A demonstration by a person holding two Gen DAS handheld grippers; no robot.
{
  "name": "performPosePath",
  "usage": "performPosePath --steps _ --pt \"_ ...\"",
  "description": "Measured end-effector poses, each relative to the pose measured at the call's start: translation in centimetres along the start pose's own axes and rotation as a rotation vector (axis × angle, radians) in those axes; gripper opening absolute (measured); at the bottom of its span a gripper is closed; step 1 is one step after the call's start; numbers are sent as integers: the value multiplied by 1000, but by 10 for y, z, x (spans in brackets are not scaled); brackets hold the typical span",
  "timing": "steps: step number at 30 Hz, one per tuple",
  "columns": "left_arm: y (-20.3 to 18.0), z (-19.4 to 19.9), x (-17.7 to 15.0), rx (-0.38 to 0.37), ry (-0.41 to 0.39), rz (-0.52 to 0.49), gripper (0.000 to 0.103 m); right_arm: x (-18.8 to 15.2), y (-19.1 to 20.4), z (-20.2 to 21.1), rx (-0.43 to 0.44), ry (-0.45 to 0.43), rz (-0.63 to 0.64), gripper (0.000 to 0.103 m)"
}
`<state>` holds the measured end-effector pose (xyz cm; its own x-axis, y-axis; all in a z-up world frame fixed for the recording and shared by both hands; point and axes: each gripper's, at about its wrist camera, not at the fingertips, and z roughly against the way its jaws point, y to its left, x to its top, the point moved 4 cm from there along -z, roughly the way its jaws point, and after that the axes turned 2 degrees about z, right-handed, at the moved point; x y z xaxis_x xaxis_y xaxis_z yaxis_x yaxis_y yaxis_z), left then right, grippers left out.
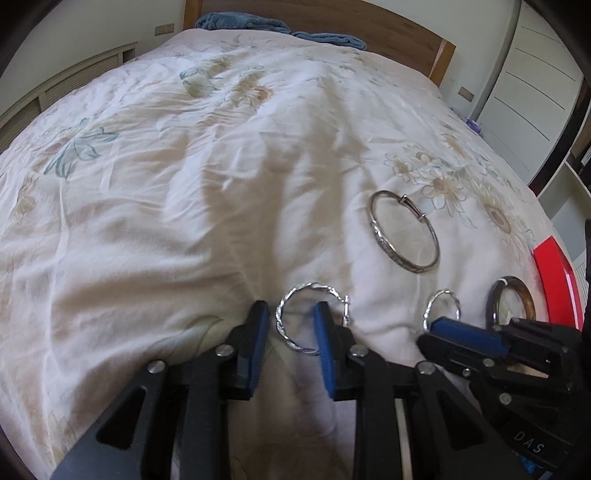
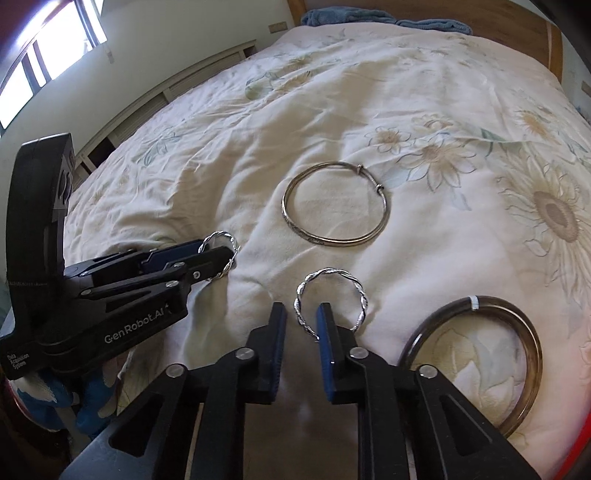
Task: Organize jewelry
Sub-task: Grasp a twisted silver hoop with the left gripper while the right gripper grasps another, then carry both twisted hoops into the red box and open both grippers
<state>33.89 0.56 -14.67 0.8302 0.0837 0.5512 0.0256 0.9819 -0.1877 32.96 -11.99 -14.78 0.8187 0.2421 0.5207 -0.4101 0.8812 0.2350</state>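
Note:
Two twisted silver hoops lie on the floral quilt (image 1: 184, 221). My left gripper (image 1: 290, 314) straddles the left rim of one hoop (image 1: 295, 291); the wire runs between its blue pads with a gap on each side, so it is open. My right gripper (image 2: 301, 314) straddles the left rim of the other hoop (image 2: 332, 275) in the same way, pads clear of the wire. Each gripper shows in the other's view: the right one (image 1: 426, 334) at its hoop (image 1: 443, 295), the left one (image 2: 216, 250) at its hoop (image 2: 221, 236).
A thin silver bangle (image 1: 404, 232) (image 2: 334, 203) lies farther up the quilt. A dark brown bangle (image 1: 511, 299) (image 2: 476, 354) lies to the right, beside a red container edge (image 1: 554, 280). Blue towels (image 1: 240, 20) sit by the wooden headboard.

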Motion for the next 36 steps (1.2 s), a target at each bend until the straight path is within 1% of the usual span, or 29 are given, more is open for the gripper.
performPosePath --steps 1,3,4,11,17,22,26,29,32,35,36 --pt "1 1 0 -3 -2 4 12 0 0 0 11 0 -5 10" --pt "2 3 1 -6 -6 14 6 -2 0 0 31 -1 -19 7" --pt "2 4 1 -5 -9 14 6 -3 1 1 38 -2 -21 4" --pt "4 20 -2 13 -33 44 5 -12 9 19 77 -45 -36 3" --pt "-1 40 -3 15 -53 39 5 -11 14 51 119 -130 -78 3" --pt "-19 59 2 -2 -68 24 5 -6 15 87 133 -204 -102 3" --pt "-51 74 7 -36 -83 -12 5 -6 5 118 109 -254 -115 3" --pt "-86 79 10 -79 -82 -48 5 -13 -16 143 70 -281 -136 3" --pt "-129 80 10 -125 -72 -88 5 -26 -50 169 9 -298 -168 3" --pt "-177 76 7 -174 -54 -137 5 -45 -95 194 -74 -306 -211 3" --pt "-198 74 5 -195 -45 -160 5 -50 -106 200 -95 -305 -222 3"
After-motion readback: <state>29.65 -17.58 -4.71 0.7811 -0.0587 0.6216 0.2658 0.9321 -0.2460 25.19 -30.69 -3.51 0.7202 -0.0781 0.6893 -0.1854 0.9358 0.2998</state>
